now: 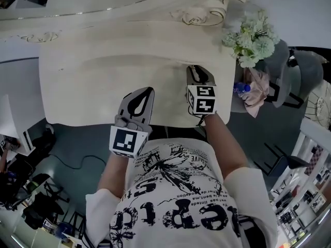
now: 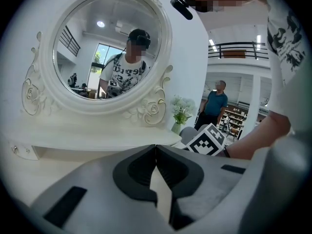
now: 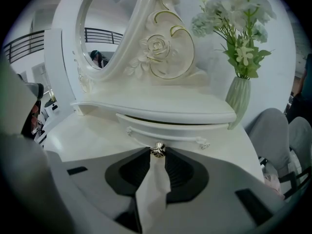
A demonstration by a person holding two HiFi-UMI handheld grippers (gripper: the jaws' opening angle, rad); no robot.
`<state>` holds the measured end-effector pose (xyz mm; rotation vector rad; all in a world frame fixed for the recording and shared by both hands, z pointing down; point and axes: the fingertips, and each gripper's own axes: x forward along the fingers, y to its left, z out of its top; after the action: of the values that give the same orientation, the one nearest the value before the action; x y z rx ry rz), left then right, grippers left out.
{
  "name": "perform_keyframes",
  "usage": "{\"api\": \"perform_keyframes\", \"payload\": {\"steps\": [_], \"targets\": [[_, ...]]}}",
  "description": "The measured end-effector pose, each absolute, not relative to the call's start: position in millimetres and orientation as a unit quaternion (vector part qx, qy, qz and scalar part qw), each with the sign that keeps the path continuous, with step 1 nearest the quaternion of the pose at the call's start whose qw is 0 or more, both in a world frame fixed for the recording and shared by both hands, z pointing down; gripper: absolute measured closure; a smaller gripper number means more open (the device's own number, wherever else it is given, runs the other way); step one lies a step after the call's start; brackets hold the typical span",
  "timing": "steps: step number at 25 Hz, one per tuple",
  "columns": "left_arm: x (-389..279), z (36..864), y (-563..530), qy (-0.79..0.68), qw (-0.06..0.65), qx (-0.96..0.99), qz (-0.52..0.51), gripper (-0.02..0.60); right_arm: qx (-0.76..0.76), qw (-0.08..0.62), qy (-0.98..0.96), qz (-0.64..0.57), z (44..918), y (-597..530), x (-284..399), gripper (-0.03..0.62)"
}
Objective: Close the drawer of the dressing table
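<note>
The white dressing table (image 1: pixel 93 81) has a small curved drawer (image 3: pixel 183 133) under its mirror shelf. The drawer stands a little way out, with a dark gap along its top edge. Its metal knob (image 3: pixel 157 150) sits between the tips of my right gripper (image 3: pixel 157 152), which is shut on it. In the head view the right gripper (image 1: pixel 194 70) reaches to the back of the tabletop, right of middle. My left gripper (image 1: pixel 146 93) hovers over the front of the table, nearer the person, with its tips together and nothing between them (image 2: pixel 156 148).
An oval mirror (image 2: pixel 107 48) in a carved frame rises behind the shelf. A vase of pale flowers (image 3: pixel 239 99) stands at the table's right end (image 1: pixel 251 37). A grey chair (image 1: pixel 282 68) with cloth and a bottle (image 1: pixel 242 88) is to the right.
</note>
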<state>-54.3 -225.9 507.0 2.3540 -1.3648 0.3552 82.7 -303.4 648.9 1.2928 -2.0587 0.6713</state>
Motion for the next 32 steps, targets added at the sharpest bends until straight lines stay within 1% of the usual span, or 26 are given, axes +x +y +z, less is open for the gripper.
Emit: {"api": "perform_keyframes", "payload": {"steps": [5,15,19,21,23,27,30,32], "targets": [[-57,510,-227,-0.491,0.207,0.836,0.132,0.561,0.485,0.298,-0.783,0.252,647,-316,80,0.49],[-57,508,-228,-0.495,0.201,0.834,0.14,0.561,0.476,0.306,-0.786,0.249,647,-325,78,0.488],[-58,505,-227,-0.497,0.198,0.833,0.141,0.561,0.483,0.298,-0.783,0.256,646,-324,79,0.488],[-57,504,-227,-0.498,0.197,0.833,0.141,0.561,0.488,0.302,-0.777,0.257,646,-320,80,0.483],[-56,502,-227,-0.498,0.195,0.833,0.141,0.561,0.486,0.311,-0.776,0.255,645,-312,82,0.453],[-53,498,-225,-0.497,0.195,0.834,0.139,0.561,0.468,0.311,-0.788,0.251,631,-286,81,0.448],[-49,494,-224,-0.496,0.189,0.836,0.139,0.561,0.463,0.3,-0.798,0.24,612,-272,82,0.455],[-49,489,-227,-0.498,0.178,0.838,0.138,0.561,0.472,0.283,-0.802,0.235,595,-269,84,0.49]]}}
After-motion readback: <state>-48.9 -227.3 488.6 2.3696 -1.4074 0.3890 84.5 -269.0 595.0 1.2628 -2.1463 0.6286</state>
